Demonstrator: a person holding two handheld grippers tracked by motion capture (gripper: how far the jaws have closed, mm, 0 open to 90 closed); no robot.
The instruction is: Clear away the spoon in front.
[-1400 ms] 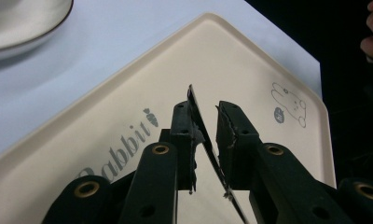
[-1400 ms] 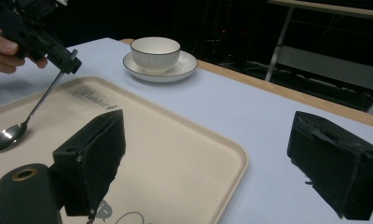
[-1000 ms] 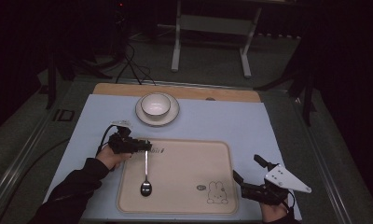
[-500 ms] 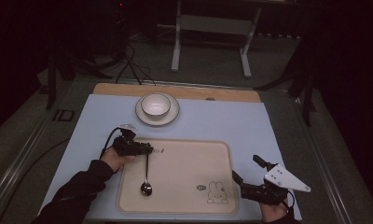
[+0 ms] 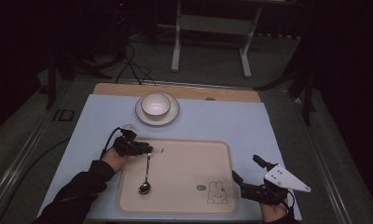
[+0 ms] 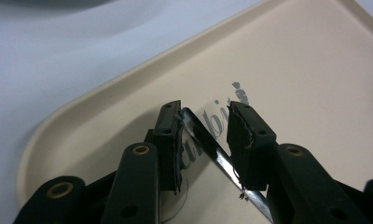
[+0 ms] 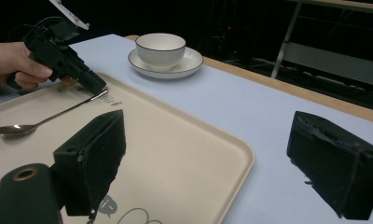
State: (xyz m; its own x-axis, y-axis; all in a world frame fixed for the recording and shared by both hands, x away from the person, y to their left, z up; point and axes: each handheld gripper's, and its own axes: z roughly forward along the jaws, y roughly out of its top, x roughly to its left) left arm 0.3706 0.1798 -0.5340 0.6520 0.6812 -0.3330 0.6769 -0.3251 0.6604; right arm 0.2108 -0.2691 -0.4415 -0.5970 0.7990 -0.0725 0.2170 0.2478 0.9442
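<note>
A metal spoon [image 5: 146, 175] lies on the beige tray [image 5: 189, 158], its bowl toward me and its handle pointing away. My left gripper [image 5: 147, 149] is low over the tray's far left corner, at the handle's end. In the left gripper view the handle [image 6: 208, 142] runs slantwise between the jaws of the left gripper [image 6: 205, 123]. The jaws have just been opening, and a gap shows between the pads and the handle. My right gripper [image 5: 244, 167] hovers past the tray's right front corner, jaws wide open and empty, also seen as the right gripper [image 7: 208, 135].
A white bowl [image 5: 155, 105] stands on a saucer [image 5: 142, 116] at the back of the light blue mat [image 5: 222, 121]. A wooden strip runs along the table's far edge. A rabbit drawing [image 5: 217, 192] marks the tray's front right.
The left hand has shifted very slightly toward me at the spoon's handle. The spoon lies where it lay. The right gripper has kept still.
</note>
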